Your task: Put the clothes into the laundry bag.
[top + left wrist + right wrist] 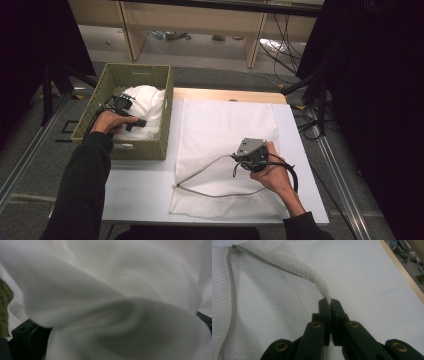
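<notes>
White cloth (112,297) presses close against the left gripper (122,107) inside the basket (150,147); its jaws stand wide open, not pinching. On the counter (135,195) lies a mesh bag (225,130). The right gripper (329,302) is closed on the bag's zipper edge (294,267), lifting it.

Dim room, bright tabletop, blurred left gripper view

A white table (150,192) with a pale wooden far edge carries two things. A white mesh laundry bag (225,130) lies flat across its middle and right, zipper open. A green woven basket (145,150) sits at its left edge.
</notes>
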`<act>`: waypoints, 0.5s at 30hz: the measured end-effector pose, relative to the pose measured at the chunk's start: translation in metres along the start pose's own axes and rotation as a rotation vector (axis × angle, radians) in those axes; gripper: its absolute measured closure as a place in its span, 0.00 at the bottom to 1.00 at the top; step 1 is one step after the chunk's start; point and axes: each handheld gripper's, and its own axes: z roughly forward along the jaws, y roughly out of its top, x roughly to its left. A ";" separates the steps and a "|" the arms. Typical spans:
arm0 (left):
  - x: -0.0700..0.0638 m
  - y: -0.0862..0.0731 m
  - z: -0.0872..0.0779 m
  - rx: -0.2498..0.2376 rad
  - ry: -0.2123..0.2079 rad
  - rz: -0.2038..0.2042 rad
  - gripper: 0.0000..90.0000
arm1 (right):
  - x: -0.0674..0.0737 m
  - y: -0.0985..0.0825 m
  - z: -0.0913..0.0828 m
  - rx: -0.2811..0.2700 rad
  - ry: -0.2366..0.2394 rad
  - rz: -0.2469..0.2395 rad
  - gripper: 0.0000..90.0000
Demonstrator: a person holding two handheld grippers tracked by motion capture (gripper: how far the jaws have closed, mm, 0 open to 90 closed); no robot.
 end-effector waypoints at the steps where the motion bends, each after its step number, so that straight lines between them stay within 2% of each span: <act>1: 0.002 0.000 0.003 0.017 -0.021 -0.024 0.00 | 0.000 0.000 0.000 0.000 0.006 0.002 0.99; 2: 0.002 0.000 0.007 0.027 -0.034 -0.045 0.00 | -0.001 0.001 0.000 -0.004 0.003 -0.015 0.99; 3: -0.001 0.000 0.014 0.035 -0.040 -0.042 0.00 | 0.000 0.001 0.000 -0.006 0.009 -0.006 0.99; 6: -0.003 0.001 0.015 0.053 -0.055 -0.037 0.03 | 0.000 0.001 0.000 -0.005 0.004 -0.017 0.99; 7: -0.002 0.001 0.012 0.052 -0.069 -0.036 0.22 | -0.001 0.001 0.000 -0.011 0.012 0.000 0.99; 8: 0.002 -0.001 0.006 0.039 -0.090 -0.065 0.29 | 0.000 0.000 -0.001 -0.009 0.013 0.026 0.99; 9: 0.004 -0.001 0.004 0.039 -0.094 -0.079 0.35 | -0.001 0.001 0.000 -0.013 0.013 0.001 0.99; 10: 0.004 -0.001 0.004 0.039 -0.094 -0.079 0.39 | -0.001 0.001 0.000 -0.013 0.013 0.001 0.99; 11: 0.002 0.001 0.004 0.046 -0.084 -0.133 0.39 | -0.001 0.000 0.000 -0.009 0.016 0.004 0.99; 12: 0.000 0.002 0.005 0.044 -0.072 -0.142 0.41 | 0.001 0.001 0.000 -0.003 0.005 0.033 1.00; 14: -0.003 0.002 0.006 0.042 -0.055 -0.136 0.40 | 0.002 0.001 0.000 -0.003 0.000 0.048 1.00; 15: -0.005 0.000 0.006 0.035 -0.046 -0.126 0.37 | -0.001 0.001 0.001 -0.007 0.008 -0.003 1.00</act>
